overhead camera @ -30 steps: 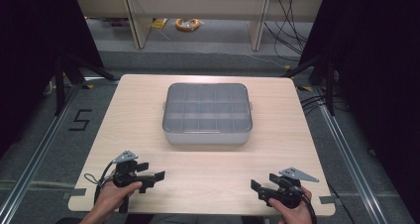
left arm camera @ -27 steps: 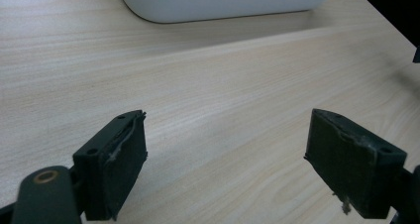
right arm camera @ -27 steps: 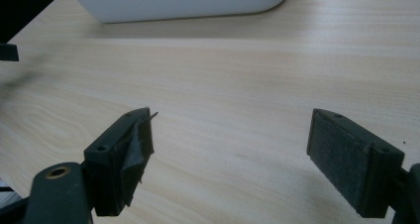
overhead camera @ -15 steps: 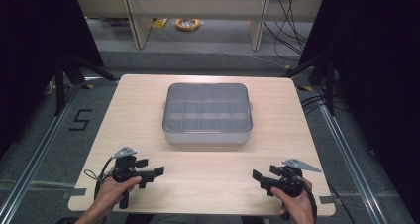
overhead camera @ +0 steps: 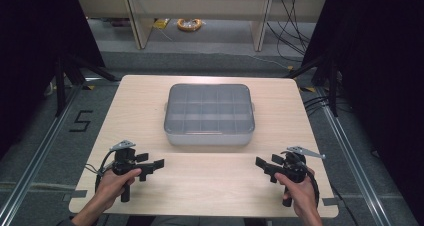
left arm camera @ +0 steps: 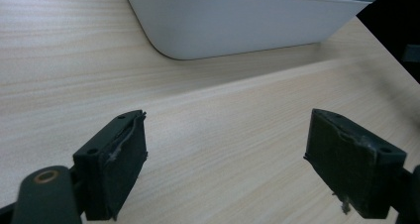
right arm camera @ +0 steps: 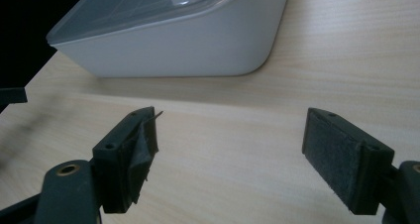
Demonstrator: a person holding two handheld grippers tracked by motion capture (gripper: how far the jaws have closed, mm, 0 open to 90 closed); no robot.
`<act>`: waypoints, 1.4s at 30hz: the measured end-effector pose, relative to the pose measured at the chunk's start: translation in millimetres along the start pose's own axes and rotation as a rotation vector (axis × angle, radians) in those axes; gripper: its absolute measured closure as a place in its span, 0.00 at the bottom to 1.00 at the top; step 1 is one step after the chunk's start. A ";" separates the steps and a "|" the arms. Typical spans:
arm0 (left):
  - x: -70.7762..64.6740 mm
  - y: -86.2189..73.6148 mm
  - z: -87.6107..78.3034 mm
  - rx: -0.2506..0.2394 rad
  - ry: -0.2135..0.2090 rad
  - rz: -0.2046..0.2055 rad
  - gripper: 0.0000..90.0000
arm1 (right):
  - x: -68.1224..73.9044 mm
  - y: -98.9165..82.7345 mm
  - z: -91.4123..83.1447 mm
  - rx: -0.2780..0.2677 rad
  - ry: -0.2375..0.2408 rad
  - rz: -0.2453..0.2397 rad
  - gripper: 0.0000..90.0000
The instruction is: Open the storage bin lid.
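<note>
1. The grey rectangular plastic organiser box with a clear divided lid (overhead camera: 209, 114) sits mid-table, its long axis parallel to the near edge of the pale wooden table (overhead camera: 210, 186).
2. The left gripper (overhead camera: 155, 164) is released and empty near the near-left corner.
3. The right gripper (overhead camera: 262, 164), jaws just narrowing slightly on nothing, is near the near-right corner.
4. Both sit about equally far from the box.

**Plastic box on pale wood**

Smooth, faintly glossy white plastic for the box (overhead camera: 209, 136), topped by a clear, shiny plastic lid (overhead camera: 209, 106). Pale wood-grain table (overhead camera: 210, 181), matt and even. Matt black plastic on the left gripper (left arm camera: 225, 169) and right gripper (right arm camera: 230, 159), with rough, fraying dark pads (right arm camera: 341, 154) and brass-coloured rivets.
</note>
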State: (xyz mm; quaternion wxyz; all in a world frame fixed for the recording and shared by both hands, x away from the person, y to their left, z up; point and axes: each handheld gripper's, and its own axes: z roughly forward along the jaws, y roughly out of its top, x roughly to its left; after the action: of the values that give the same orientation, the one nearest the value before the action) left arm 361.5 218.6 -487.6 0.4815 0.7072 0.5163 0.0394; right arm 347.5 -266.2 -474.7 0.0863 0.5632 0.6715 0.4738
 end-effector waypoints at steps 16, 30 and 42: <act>4.9 23.5 4.0 -0.041 0.000 -0.018 0.17 | -5.9 43.6 21.1 -0.037 0.029 0.029 0.26; 12.7 54.5 13.3 -0.076 0.004 -0.042 0.17 | -5.8 72.7 37.7 -0.053 0.060 0.108 0.32; 24.6 86.2 30.3 -0.070 0.019 -0.068 0.18 | -19.2 105.5 56.3 -0.051 0.038 0.103 0.40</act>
State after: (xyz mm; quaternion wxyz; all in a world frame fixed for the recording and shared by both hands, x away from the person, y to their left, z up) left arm 449.4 217.8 -452.4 0.5021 0.6713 0.5430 0.0480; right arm 462.1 -260.7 -435.5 0.0630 0.5857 0.6308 0.5051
